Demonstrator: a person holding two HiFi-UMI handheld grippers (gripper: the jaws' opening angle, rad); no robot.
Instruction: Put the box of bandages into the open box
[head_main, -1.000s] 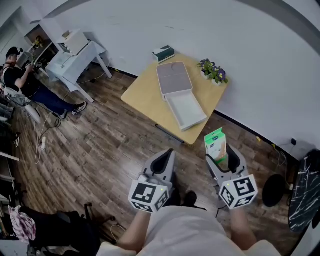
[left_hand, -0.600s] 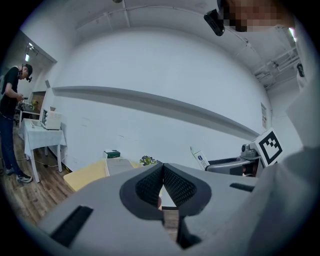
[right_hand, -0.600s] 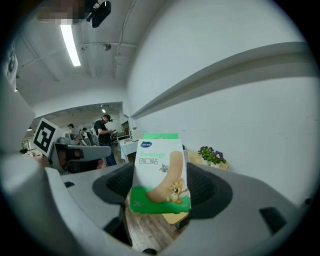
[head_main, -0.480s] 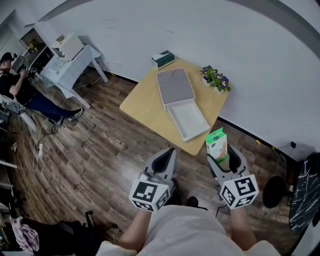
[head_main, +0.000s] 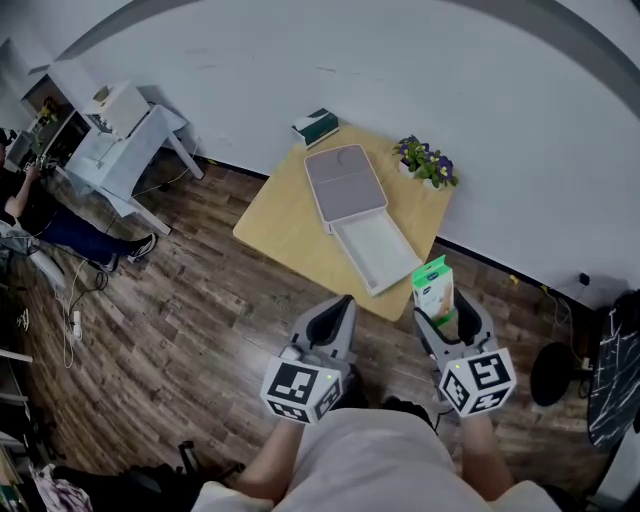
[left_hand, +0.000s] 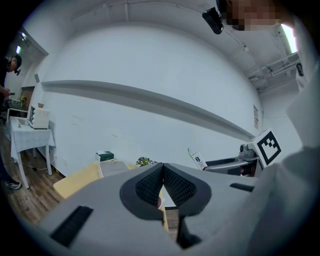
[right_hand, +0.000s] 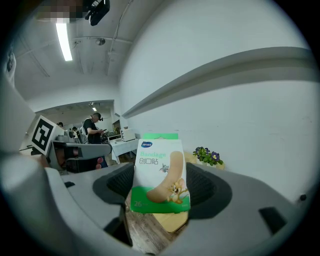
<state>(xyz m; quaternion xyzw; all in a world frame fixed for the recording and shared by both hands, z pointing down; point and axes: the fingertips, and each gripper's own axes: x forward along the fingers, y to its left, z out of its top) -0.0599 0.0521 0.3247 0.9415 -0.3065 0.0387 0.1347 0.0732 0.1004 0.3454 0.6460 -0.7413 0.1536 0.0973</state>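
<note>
My right gripper (head_main: 447, 322) is shut on a green and white box of bandages (head_main: 433, 288), held upright off the near right corner of the table; the box (right_hand: 159, 172) fills the middle of the right gripper view between the jaws. The open box (head_main: 373, 248) is a shallow white tray on the wooden table (head_main: 280, 225), with its grey lid (head_main: 345, 183) lying just behind it. My left gripper (head_main: 332, 325) hangs over the floor in front of the table, jaws closed on nothing (left_hand: 162, 185).
A potted plant (head_main: 425, 162) stands at the table's far right corner and a dark green box (head_main: 315, 128) at its far edge. A white desk (head_main: 120, 140) and a seated person (head_main: 40, 215) are at the left. A white wall runs behind the table.
The view has drifted: the table and open box sit slightly closer to both grippers. The right gripper still holds the bandage box; the left stays shut.
</note>
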